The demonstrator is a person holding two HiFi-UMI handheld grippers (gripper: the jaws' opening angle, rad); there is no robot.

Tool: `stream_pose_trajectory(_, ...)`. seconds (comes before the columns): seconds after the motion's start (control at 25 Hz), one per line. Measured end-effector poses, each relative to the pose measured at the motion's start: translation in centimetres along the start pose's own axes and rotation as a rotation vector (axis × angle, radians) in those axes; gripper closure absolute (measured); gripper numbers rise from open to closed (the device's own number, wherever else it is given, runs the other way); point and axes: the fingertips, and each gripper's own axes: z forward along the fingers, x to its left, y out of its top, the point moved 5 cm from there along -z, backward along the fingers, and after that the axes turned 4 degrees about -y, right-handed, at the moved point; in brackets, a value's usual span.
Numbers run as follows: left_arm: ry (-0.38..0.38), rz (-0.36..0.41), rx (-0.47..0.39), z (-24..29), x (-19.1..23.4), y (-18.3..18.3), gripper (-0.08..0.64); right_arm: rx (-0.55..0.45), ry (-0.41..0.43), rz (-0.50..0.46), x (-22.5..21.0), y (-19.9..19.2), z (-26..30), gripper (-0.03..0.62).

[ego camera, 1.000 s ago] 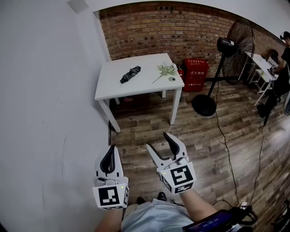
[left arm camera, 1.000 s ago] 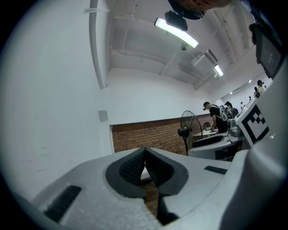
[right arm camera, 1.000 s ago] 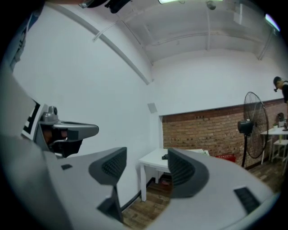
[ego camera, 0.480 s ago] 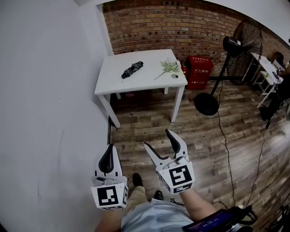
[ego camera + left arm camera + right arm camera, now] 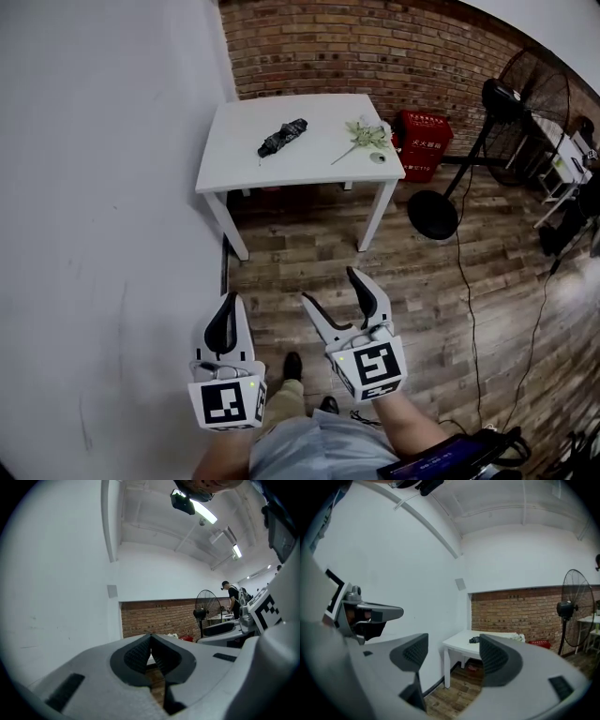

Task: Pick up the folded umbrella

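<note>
The black folded umbrella (image 5: 282, 137) lies on the white table (image 5: 234, 159), well ahead of both grippers. The left gripper (image 5: 227, 300) is pinched closed on nothing. The right gripper (image 5: 331, 287) has its jaws wide apart and empty

readable text: none | red box (image 5: 427, 141): white characters, too small to read

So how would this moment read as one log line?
stage: before reach | folded umbrella: on white table, untouched | left tongs: shut, empty | right tongs: open, empty
</note>
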Motion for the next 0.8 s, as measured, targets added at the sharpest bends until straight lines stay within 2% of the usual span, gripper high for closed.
stream_pose_trajectory(0.32,-0.043,-0.014,0.006,6.7,5.2,-1.1,0.554,0.003,-0.036,-0.009,-0.6,0.5,8.2,0.252)
stream_pose_trajectory(0.8,-0.067,0.014,-0.106,13.8,11.7,1.7,0.554,-0.079,-0.092,-0.057,-1.7,5.2,16.6,0.253)
